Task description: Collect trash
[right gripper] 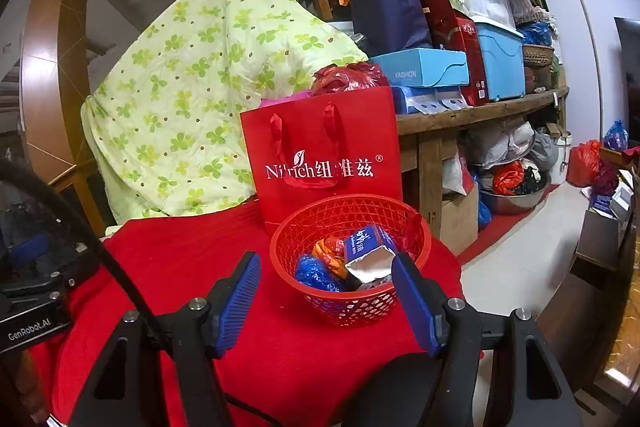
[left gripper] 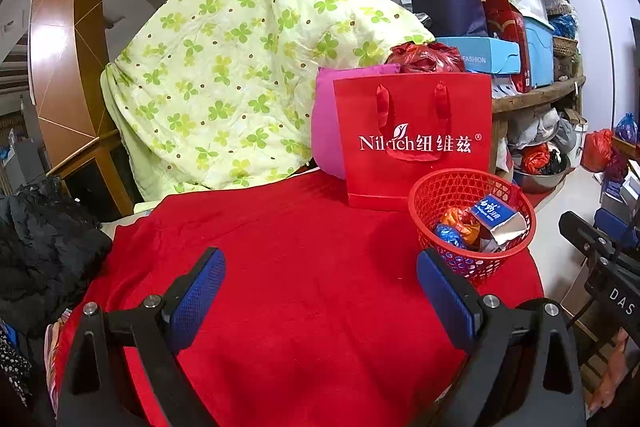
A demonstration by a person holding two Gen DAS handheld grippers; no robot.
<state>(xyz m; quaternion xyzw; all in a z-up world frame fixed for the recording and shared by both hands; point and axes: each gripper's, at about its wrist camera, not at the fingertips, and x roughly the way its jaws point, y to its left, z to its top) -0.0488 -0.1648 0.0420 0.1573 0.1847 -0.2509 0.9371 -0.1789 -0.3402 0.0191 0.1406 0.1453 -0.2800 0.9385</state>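
Red cloth (left gripper: 288,267), soft and napped, fills my left view; my left gripper (left gripper: 320,291) hangs over it, jaws wide apart and empty. Up right stands the round plastic lattice basket (left gripper: 516,203) holding crinkled wrappers (left gripper: 460,223), near the cloth's edge.

From my right view, my right gripper (right gripper: 326,303) gapes with nothing in it, the basket (right gripper: 344,215) just ahead, perhaps brushing one pad. A glossy paper bag (right gripper: 324,155) stands behind.

basket (right gripper: 352,303) red lattice; cloth (left gripper: 304,267) plain red; quilt (left gripper: 224,67) pale green, clover print; bag (right gripper: 324,155) red, white lettering
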